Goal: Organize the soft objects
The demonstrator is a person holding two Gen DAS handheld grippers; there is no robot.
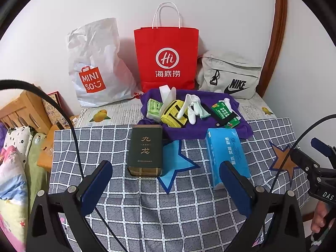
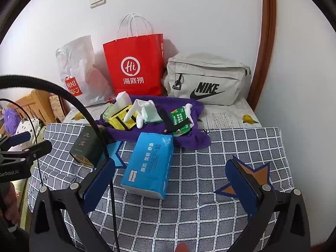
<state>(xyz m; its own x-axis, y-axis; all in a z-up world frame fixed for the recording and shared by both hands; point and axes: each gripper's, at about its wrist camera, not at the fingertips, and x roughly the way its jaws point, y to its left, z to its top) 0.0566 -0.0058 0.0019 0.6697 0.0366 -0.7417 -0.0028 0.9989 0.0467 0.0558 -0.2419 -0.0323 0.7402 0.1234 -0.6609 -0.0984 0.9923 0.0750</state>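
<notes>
A purple towel lies mid-table with small things on it: white socks, a yellow pouch, green packets and a green tissue pack. In front of it lie a blue tissue pack and a dark green tin box. My left gripper hovers open before the tin and the tissue pack, holding nothing. My right gripper is open, empty, near the tissue pack's front end.
Against the wall stand a white plastic Miniso bag, a red paper bag and a grey Nike bag. A checked cloth covers the table. Bedding and wooden furniture lie left.
</notes>
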